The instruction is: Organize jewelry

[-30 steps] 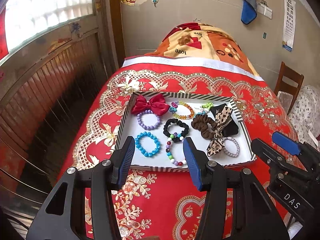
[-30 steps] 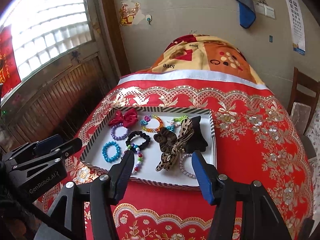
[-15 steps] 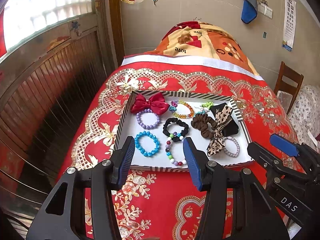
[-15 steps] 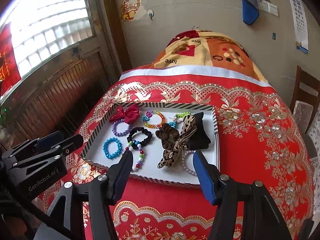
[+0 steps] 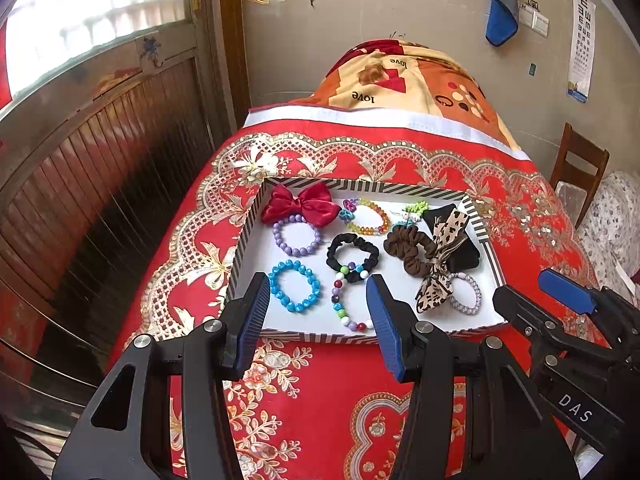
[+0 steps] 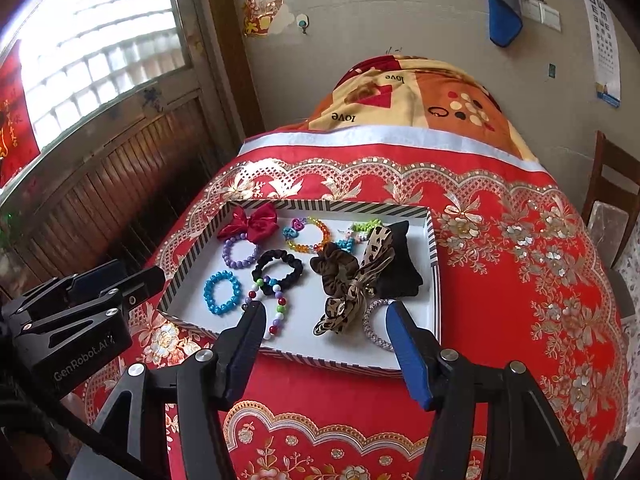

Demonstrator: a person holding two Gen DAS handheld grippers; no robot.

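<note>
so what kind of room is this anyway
Most likely a bedroom in a home: the tray of jewelry lies on a bed with a red floral bedspread, a folded quilt sits at the far end, and a wooden chair stands alongside.

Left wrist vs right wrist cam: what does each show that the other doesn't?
Left wrist only: the right tongs from the side at the right edge, and a flower-print cover past the chair.

Right wrist only: the left tongs from the side at the left edge, and a red hanging beside the window.

Both: the striped tray on the red cloth, holding the red bow, blue bead bracelet, black scrunchie, leopard bow and more. Each camera's own tongs stand open, holding nothing.
</note>
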